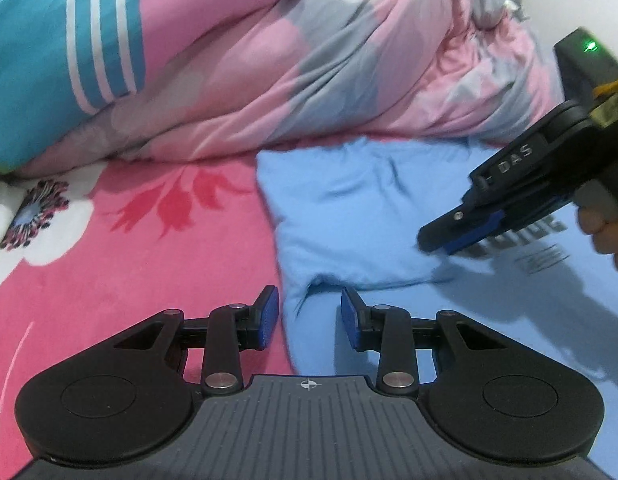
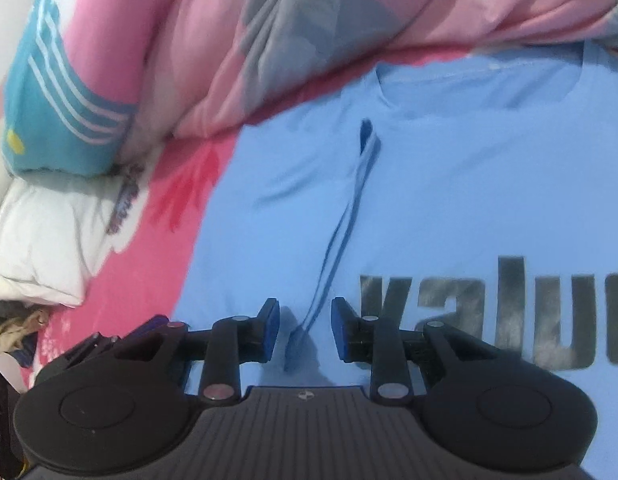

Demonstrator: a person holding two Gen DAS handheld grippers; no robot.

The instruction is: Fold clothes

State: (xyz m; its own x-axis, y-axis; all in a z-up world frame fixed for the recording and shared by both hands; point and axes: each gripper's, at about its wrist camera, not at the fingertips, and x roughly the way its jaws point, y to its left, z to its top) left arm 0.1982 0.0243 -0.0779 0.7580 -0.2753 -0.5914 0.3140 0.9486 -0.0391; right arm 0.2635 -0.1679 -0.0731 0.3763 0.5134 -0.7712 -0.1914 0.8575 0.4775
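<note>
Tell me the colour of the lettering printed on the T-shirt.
Dark grey, nearly black, lettering on the light blue T-shirt; clearest in the right wrist view.

A bed is spread with a bright pink plush blanket (image 1: 121,264) printed with darker red flowers and a large white bloom with a dark speckled centre near its left side. Along the far edge lies a heaped quilt (image 1: 309,80) in pale pink and grey patches, and beside it to the left a teal cushion (image 1: 37,60) with white stripes rests on a white pillow (image 2: 41,240). At the far right of the left wrist view a dark box (image 1: 585,60) shows a small green light against a pale wall.
</note>
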